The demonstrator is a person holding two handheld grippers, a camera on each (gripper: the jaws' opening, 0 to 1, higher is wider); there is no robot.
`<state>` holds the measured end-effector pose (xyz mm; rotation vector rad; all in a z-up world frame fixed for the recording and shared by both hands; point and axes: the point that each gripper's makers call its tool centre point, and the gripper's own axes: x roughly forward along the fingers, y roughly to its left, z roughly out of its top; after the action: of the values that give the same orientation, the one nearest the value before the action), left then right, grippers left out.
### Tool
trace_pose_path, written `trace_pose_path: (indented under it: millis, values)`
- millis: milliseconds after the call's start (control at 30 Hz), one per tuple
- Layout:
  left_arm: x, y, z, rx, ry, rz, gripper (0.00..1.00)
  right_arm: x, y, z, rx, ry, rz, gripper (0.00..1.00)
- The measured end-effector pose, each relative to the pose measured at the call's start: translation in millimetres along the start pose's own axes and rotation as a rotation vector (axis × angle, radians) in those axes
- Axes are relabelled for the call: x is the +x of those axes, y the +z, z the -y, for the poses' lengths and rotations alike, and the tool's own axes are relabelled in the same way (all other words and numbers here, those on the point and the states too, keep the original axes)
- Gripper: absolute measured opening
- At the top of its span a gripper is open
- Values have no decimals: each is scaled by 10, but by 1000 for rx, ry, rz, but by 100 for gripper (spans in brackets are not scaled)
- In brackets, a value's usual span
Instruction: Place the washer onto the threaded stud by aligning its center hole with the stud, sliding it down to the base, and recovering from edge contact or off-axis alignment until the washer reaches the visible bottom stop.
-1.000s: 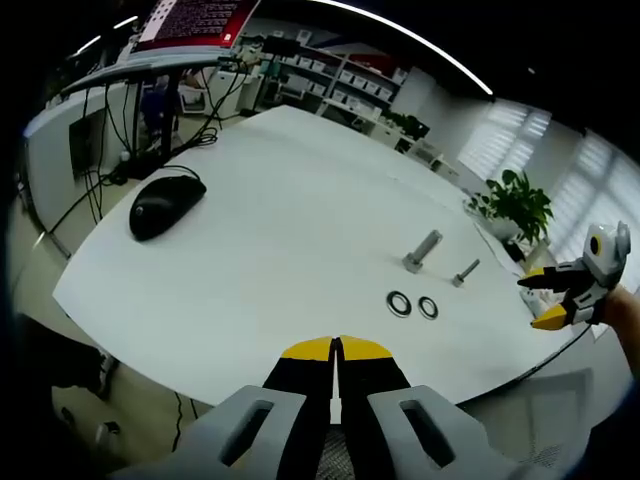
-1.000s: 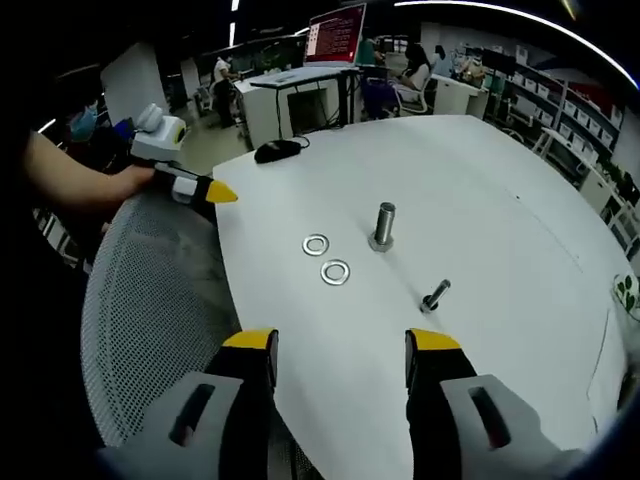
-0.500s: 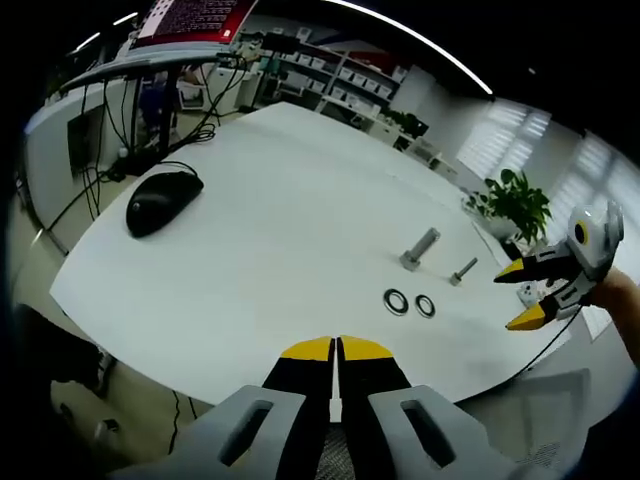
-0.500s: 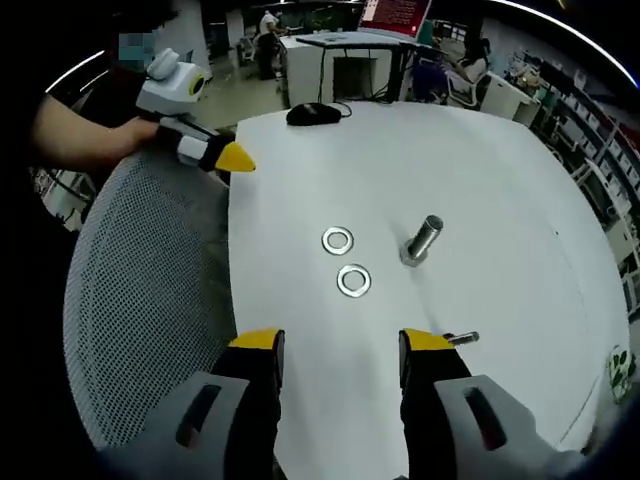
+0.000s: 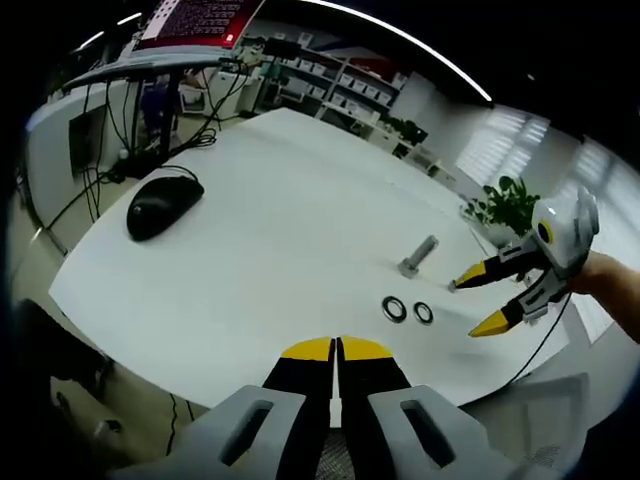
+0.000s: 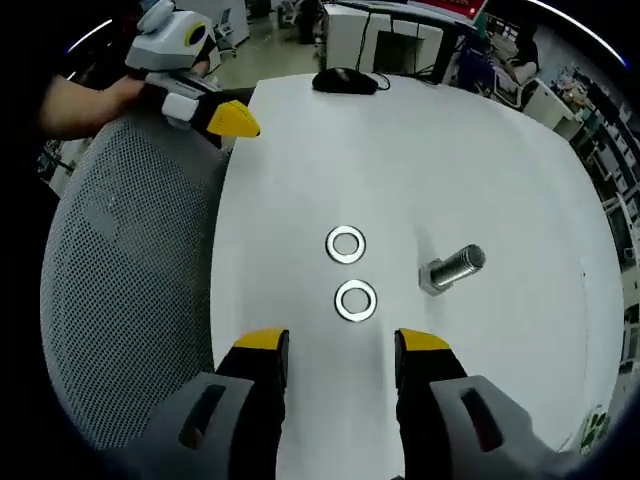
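My right tool is hovering with jaws wide apart just above two flat silver washers lying beside the upright threaded steel stud on the white table; my left tool is pressed closed.

Open-plan office. Large white table with rounded corners; black computer mouse near its far-left corner. Grey mesh chair back against the table's near edge. Storage shelving, potted plant, blinded windows, ceiling strip light, red monitor.
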<state>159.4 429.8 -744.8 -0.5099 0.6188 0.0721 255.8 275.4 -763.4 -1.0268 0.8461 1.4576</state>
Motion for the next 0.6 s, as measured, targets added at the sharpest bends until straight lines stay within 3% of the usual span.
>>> trace_pose_path:
  millis: [400,600]
  values:
    - [-5,23,0,-8,-1,16,0,352,32,-17,-90,65,-102,43]
    - [-4,33,1,-10,-3,22,0,410,32,73,-118,77,-140,40]
